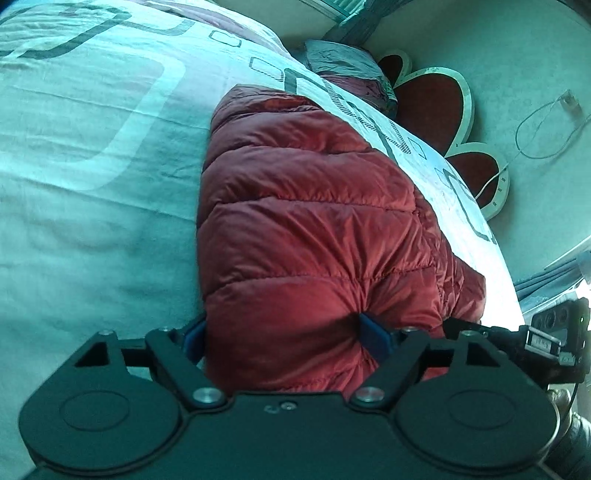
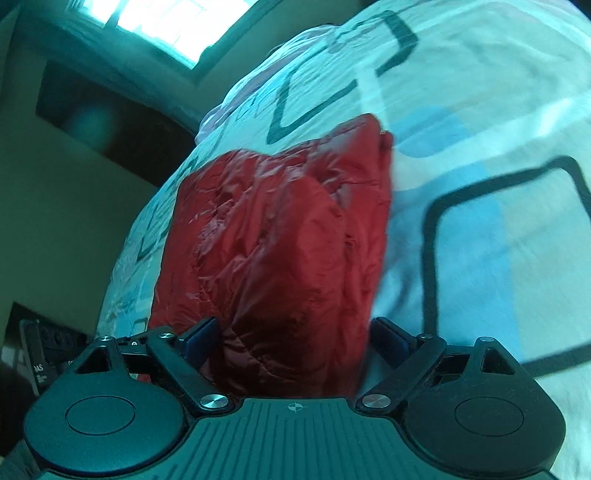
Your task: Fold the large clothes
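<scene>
Seen from the left wrist, the left gripper [image 1: 286, 334] has its blue-padded fingers [image 1: 373, 334] pressed into the near edge of a red quilted puffer jacket [image 1: 303, 206], which lies bunched on a bed covered in a pale sheet [image 1: 85, 155] printed with dark rounded squares; a heart-shaped red headboard [image 1: 432, 110] and a crumpled pillow [image 1: 347, 70] sit beyond it. From the right wrist, the right gripper [image 2: 293, 339] likewise grips a thick fold of the same jacket [image 2: 280, 221] between its fingers [image 2: 201, 338], the garment stretching away across the sheet [image 2: 480, 229] near the bed's edge, a bright window [image 2: 166, 22] above.
</scene>
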A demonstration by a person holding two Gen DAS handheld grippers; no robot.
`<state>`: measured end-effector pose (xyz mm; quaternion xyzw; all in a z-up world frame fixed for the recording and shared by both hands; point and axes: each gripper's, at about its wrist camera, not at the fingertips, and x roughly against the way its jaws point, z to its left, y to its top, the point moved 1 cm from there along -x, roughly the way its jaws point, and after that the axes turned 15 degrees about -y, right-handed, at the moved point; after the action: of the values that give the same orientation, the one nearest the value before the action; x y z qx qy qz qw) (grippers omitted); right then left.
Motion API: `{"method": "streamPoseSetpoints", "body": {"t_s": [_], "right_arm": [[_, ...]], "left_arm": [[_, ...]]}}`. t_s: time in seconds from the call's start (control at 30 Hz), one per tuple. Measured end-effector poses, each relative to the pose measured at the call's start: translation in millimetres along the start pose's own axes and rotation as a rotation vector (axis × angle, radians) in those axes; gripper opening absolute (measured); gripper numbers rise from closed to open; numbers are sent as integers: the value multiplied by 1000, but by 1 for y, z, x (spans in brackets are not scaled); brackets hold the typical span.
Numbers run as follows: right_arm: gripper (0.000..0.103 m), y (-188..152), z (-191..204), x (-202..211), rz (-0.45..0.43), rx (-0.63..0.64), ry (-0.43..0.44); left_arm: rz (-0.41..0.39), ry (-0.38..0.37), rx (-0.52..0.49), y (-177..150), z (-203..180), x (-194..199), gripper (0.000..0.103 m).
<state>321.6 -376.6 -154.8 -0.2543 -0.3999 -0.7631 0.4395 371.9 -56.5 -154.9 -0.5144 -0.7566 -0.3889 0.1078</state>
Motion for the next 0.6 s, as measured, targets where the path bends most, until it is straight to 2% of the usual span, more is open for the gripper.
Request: {"method": "streamPoseSetpoints", "body": {"t_s": [0.03,0.07,0.13,0.2,0.43,0.6], "right_arm": [[76,0,3,-6,16,5,14],[75,0,6,-9,19,6,25],[60,2,9,-14,33,3,50],[52,3,11,-13,31,9,73],[42,5,19,-2,-1,45,81],[42,-1,41,10,-45,60,65]], "left_arm": [[-3,-3,-4,-1,-1,1,77],[-10,-10,-10,-1,-2,2,75],[-17,-14,-34,-1,-5,5,68],[-25,-13,-47,-2,-9,9,64],[-39,-37,-102,0,-23,25,57],[-50,-80,-156,9,-26,45,57]]}}
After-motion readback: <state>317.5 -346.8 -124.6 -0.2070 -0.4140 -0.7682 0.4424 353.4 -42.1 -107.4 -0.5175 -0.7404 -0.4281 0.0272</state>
